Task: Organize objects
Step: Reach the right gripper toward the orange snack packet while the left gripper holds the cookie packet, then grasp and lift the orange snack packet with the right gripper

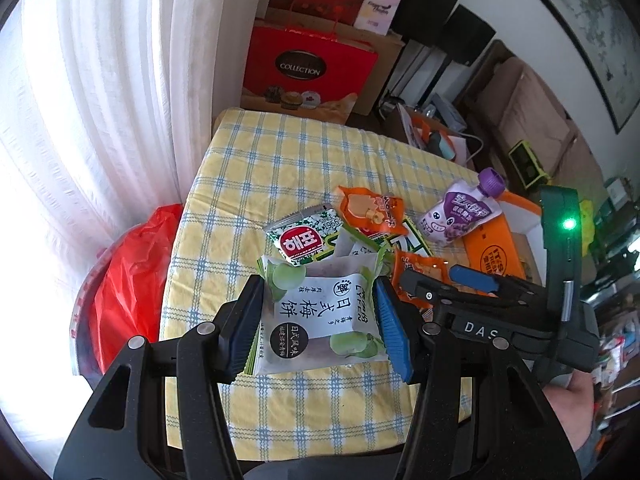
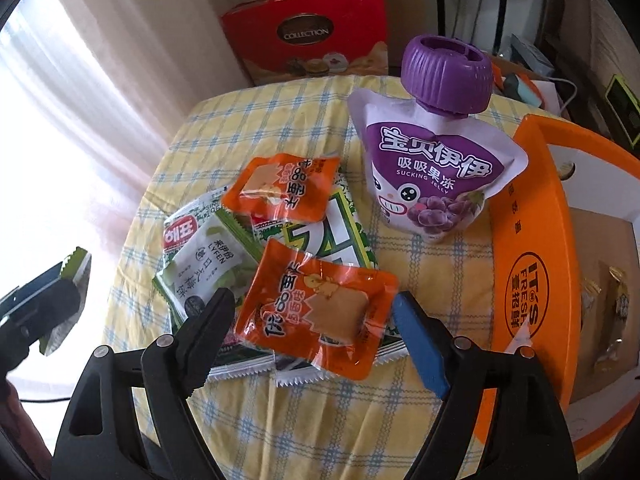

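A: Why does the left gripper (image 1: 318, 322) have the white plum-cake packet (image 1: 320, 320) like that?

B: Its fingers pinch the packet by its two side edges, flat between the pads, so it can be carried clear of the pile. The right gripper (image 2: 316, 320) stands wide, one finger on each side of the nearer orange snack packet (image 2: 316, 308), pads not pressing yet (likely lined up to grab it for the orange box (image 2: 536, 184)).

A: What does each view add?

B: The left view shows the pinch on the packet plainly. The right view shows only a corner of that packet at its left edge, but it shows the pile: a second orange packet (image 2: 280, 188) beyond the fingertips, green seaweed packs (image 2: 328, 240) beneath, and the purple jelly pouch (image 2: 436, 152) standing past the right finger beside the box.
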Tool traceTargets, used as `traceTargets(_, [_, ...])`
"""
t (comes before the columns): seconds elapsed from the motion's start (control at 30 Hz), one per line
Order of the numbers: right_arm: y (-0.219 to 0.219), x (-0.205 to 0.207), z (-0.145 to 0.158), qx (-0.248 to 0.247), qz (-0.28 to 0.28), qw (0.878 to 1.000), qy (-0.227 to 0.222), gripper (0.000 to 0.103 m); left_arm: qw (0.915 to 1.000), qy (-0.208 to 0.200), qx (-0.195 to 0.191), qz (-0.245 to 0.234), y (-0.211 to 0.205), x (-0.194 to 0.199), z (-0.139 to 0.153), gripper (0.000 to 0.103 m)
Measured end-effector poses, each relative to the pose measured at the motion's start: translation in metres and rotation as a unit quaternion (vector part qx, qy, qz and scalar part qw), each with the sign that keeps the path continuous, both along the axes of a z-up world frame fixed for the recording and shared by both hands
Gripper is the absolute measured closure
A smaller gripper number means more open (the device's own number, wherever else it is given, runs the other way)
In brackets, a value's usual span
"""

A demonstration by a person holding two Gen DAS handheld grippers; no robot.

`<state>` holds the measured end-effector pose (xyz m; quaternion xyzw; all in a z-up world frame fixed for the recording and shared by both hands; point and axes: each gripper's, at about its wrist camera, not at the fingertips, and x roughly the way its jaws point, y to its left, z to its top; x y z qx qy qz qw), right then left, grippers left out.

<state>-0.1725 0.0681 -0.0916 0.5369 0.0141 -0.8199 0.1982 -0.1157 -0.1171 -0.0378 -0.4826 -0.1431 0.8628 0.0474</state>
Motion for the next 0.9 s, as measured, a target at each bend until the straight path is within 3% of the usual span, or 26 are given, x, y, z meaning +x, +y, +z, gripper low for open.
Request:
traceTargets(0.1, [-0.002,0.0,0.003,0.003,-0.009,1.0,0.006,0.016,1.0,0.0,0.001,0.001,-0.002,0.001,-0.001,0.051])
traceTargets(0.6, [-0.015,0.001,-0.017,0.05,-0.008,0.998,0.03,0.017,1.0,-0.004,0.009,0.0,-0.003,0.001,-0.004,0.051])
traceTargets(0.67, [-0.012,0.002,-0.015,0.049,-0.008,0.998,0.034,0.025,1.0,-0.004,0.008,0.0,-0.001,0.002,-0.005,0.051])
traceTargets(0.7, [-0.011,0.002,-0.013,0.052,-0.009,0.998,0.039,0.04,1.0,-0.005,0.008,0.0,0.0,0.002,-0.005,0.051])
traceTargets(0.8, [-0.007,-0.001,-0.006,0.047,-0.008,0.998,0.04,0.054,1.0,-0.004,0.008,-0.001,0.001,0.002,-0.005,0.051])
traceTargets(0.87, [-0.006,-0.003,-0.006,0.049,-0.005,0.998,0.031,0.054,0.9999,-0.005,0.009,-0.003,0.002,0.002,-0.006,0.051])
traceTargets(0.9, [-0.005,-0.004,-0.006,0.044,-0.008,0.999,0.025,0.049,0.9999,-0.005,0.009,-0.004,0.003,0.003,-0.006,0.051])
